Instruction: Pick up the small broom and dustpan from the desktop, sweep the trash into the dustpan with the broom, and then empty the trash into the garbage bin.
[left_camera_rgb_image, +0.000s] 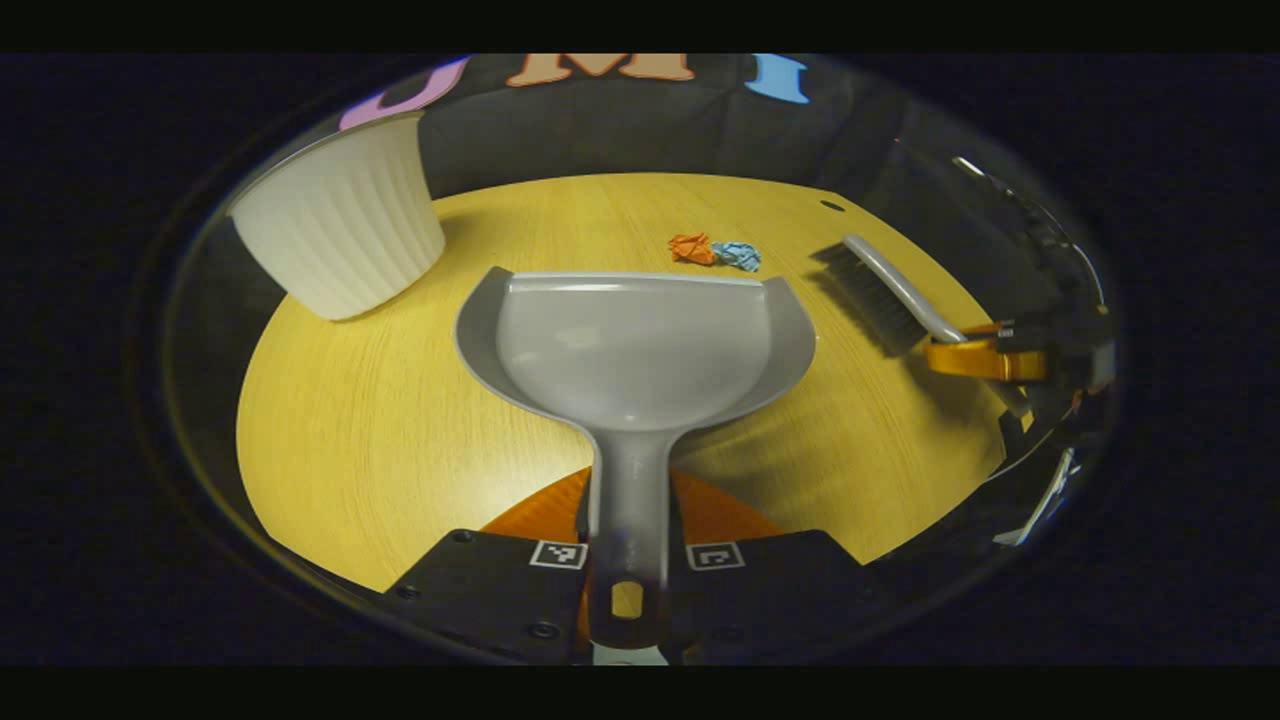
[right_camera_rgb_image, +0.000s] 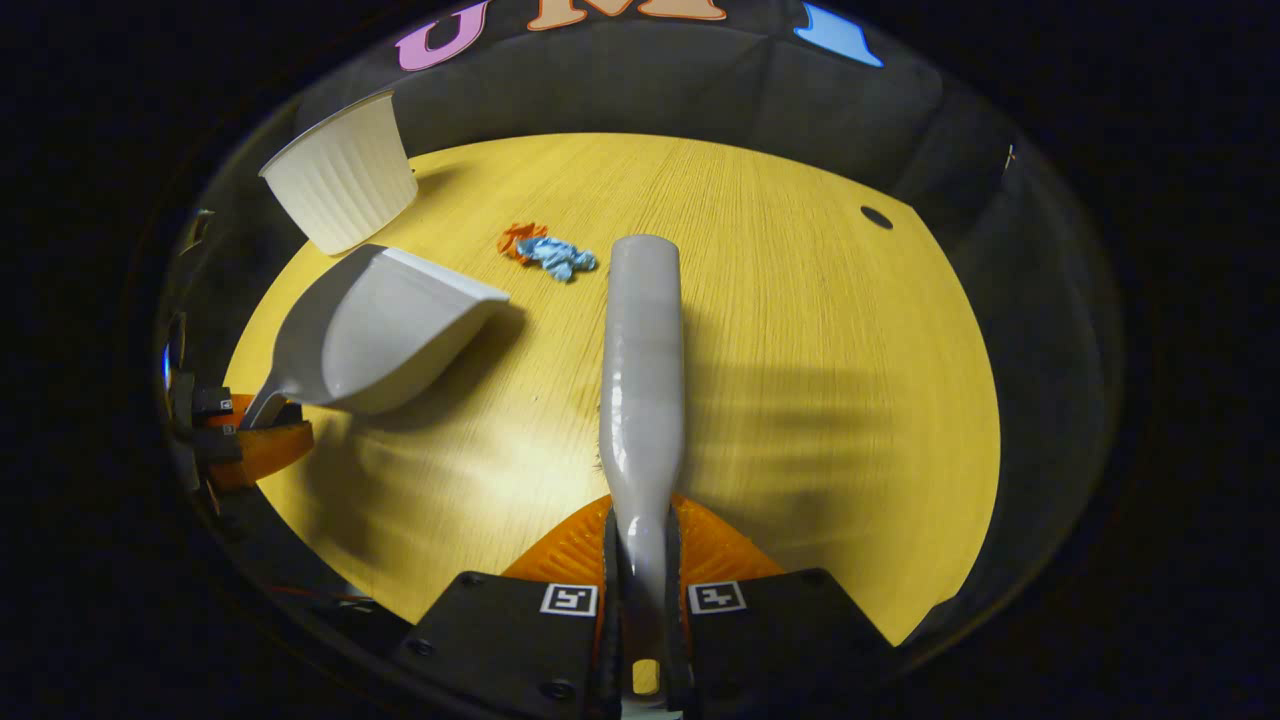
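Left gripper view: looking forward along own fingers (left_camera_rgb_image: 545, 520), low over the worktop (left_camera_rgb_image: 400, 440), dustpan (left_camera_rgb_image: 635, 340) close. Right gripper view: higher, angled down along the broom (right_camera_rgb_image: 642, 380). Shared: worktop, paper scraps (left_camera_rgb_image: 715, 250), white bin (right_camera_rgb_image: 340, 185).

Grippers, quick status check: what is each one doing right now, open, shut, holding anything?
Left gripper: shut on the dustpan handle.
Right gripper: shut on the broom handle.
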